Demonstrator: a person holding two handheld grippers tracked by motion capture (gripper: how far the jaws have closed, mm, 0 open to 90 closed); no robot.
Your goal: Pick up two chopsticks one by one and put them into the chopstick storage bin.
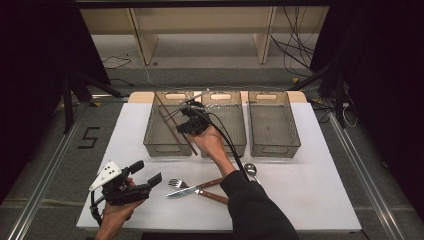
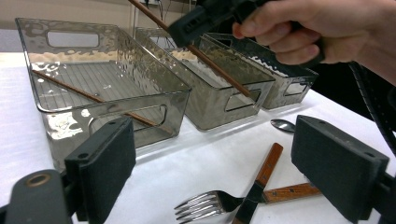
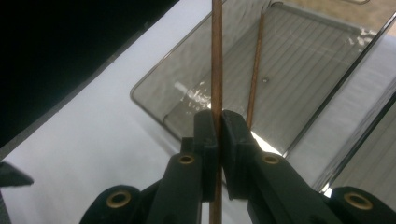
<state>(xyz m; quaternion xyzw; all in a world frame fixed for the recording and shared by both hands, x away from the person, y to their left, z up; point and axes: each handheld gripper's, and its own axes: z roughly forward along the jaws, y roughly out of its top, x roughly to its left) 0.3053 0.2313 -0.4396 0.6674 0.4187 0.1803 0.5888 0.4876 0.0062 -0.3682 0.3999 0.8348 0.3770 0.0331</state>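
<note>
In the right gripper view we see our right gripper (image 3: 218,135) clamped on a chopstick (image 3: 217,56) over the left bin (image 3: 154,100), where another chopstick (image 3: 254,70) lies, while the high view shows our left gripper (image 1: 148,172) open above the counter (image 1: 310,190).

In your right gripper view the held chopstick (image 3: 217,70) runs off the top and bottom edges so neither end shows, while in the left gripper view the knife (image 2: 256,191) loses its blade tip at the bottom edge and the spoon (image 2: 283,124) sits half hidden behind a jaw.
</note>
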